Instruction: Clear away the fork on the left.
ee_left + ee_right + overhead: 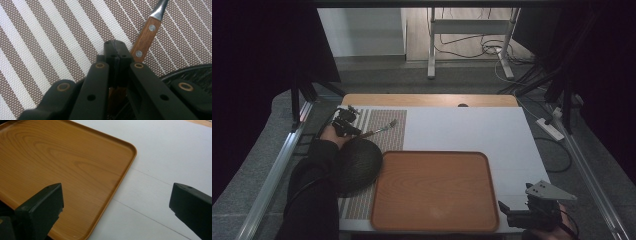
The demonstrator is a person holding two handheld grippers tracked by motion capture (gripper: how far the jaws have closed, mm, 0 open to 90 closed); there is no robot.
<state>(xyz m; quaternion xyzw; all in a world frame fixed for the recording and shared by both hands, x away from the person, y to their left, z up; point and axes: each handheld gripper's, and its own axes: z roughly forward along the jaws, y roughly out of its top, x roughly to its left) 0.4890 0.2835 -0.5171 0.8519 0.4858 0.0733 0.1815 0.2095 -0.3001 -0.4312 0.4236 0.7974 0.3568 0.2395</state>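
Near edge: right gripper (512,209), jaws wide and empty, beside the tray (434,220). Farther left, left gripper (353,127) clamps the fork (382,129) handle over the striped mat (387,117); lift level, clear of the dark bowl (357,165)

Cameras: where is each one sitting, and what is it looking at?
High view: above the table, looking forward and down at the tray, bowl, both forearms.
Left gripper view: rides the left gripper, shut on the fork over the striped mat.
Right gripper view: rides the right gripper, jaws open.
Shared: the tray in high and right gripper views.
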